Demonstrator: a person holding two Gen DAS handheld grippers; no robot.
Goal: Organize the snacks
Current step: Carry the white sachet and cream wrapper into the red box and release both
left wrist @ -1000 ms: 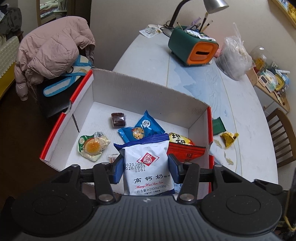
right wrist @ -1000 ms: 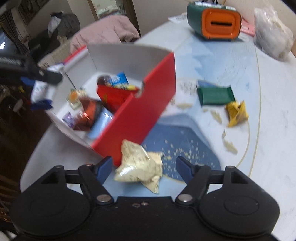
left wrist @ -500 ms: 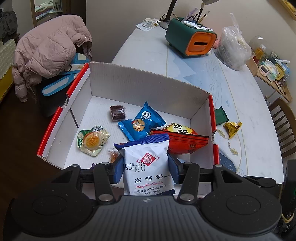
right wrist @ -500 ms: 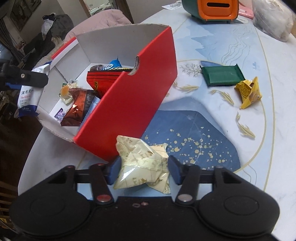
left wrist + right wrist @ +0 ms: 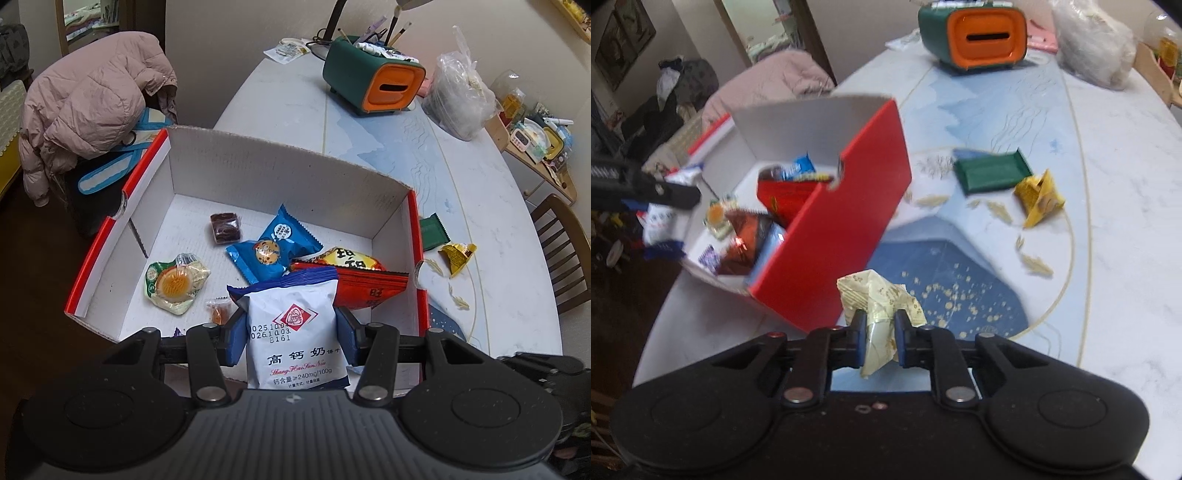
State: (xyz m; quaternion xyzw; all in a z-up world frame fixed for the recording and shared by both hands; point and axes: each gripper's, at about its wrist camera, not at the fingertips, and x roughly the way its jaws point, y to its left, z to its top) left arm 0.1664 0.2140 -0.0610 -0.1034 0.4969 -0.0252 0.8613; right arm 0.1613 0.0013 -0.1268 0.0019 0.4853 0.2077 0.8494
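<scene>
The left gripper [image 5: 291, 338] has its two blue fingers [image 5: 236, 336] closed on the sides of a white milk biscuit packet [image 5: 295, 332], and it holds this packet above the near edge of the red box [image 5: 415, 229]. In front of the fingers, on the white floor of the box, lie a blue cookie packet [image 5: 273, 247], a red snack bag [image 5: 365, 284] and a green egg-yolk snack [image 5: 173, 284].

The right gripper [image 5: 881, 336] has its fingers pressed close together on a crumpled pale yellow wrapper [image 5: 879, 302], just beside the red outer wall of the box. Further ahead to the right of these fingers, a green packet [image 5: 991, 171] and a yellow wrapper [image 5: 1038, 197] rest on the white and blue table [image 5: 1115, 236]. At the far end of the table stands a green and orange tissue box [image 5: 979, 35]. To the left of the box, a pink jacket [image 5: 88, 103] hangs over a chair.
</scene>
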